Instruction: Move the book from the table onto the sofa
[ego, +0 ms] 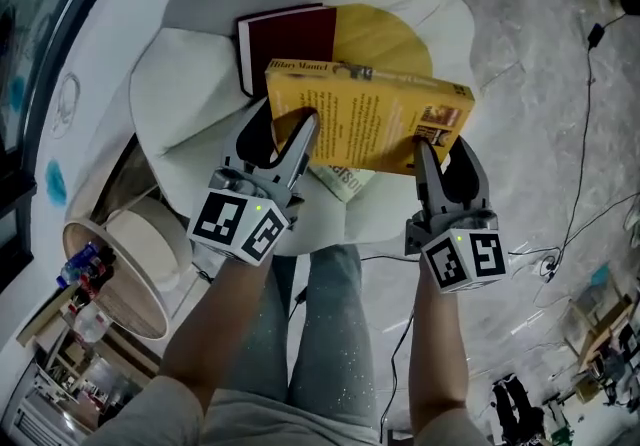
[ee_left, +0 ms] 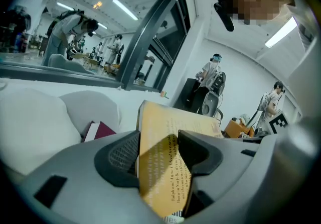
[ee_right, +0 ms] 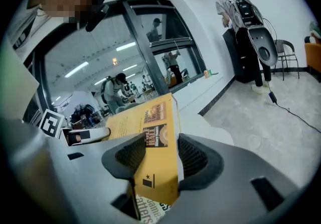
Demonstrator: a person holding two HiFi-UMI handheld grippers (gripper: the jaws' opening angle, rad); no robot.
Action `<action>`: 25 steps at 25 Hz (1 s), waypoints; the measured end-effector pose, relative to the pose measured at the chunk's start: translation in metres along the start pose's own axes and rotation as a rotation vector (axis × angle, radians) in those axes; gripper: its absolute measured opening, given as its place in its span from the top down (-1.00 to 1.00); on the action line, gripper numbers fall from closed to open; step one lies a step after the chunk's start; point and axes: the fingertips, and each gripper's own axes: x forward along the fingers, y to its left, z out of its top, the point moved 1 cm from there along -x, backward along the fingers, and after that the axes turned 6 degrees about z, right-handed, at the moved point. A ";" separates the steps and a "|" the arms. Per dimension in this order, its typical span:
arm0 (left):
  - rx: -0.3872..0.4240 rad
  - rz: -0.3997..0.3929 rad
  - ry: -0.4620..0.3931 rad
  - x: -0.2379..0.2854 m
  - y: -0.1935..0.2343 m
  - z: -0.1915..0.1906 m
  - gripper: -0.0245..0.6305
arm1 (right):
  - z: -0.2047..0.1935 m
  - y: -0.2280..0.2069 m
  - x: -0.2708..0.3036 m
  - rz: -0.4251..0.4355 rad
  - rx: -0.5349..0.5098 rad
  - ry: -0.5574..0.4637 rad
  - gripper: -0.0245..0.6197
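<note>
Currently the yellow book [ego: 375,114] is held over the white sofa [ego: 190,84], partly above a red book [ego: 285,39]. The fingers of the left gripper [ego: 288,131] pinch its left end, and those of the right gripper [ego: 445,149] pinch its right end.

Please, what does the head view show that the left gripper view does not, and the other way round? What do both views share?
Only the head view: the round pale wooden side table and the person's legs in grey trousers.
Only the left gripper view: a long ceiling light and a standing person in white.
Both: the yellow printed book clamped in the left gripper, the dark red book and the white cushioned sofa.
</note>
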 end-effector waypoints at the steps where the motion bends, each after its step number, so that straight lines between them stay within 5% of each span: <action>1: 0.002 0.004 0.015 0.005 0.003 -0.010 0.21 | -0.011 -0.006 0.004 -0.001 0.012 0.012 0.22; 12: 0.042 0.029 0.183 0.049 0.033 -0.093 0.21 | -0.110 -0.058 0.037 0.003 0.129 0.171 0.22; 25: 0.036 0.111 0.310 0.072 0.061 -0.141 0.21 | -0.172 -0.083 0.071 0.037 0.188 0.291 0.22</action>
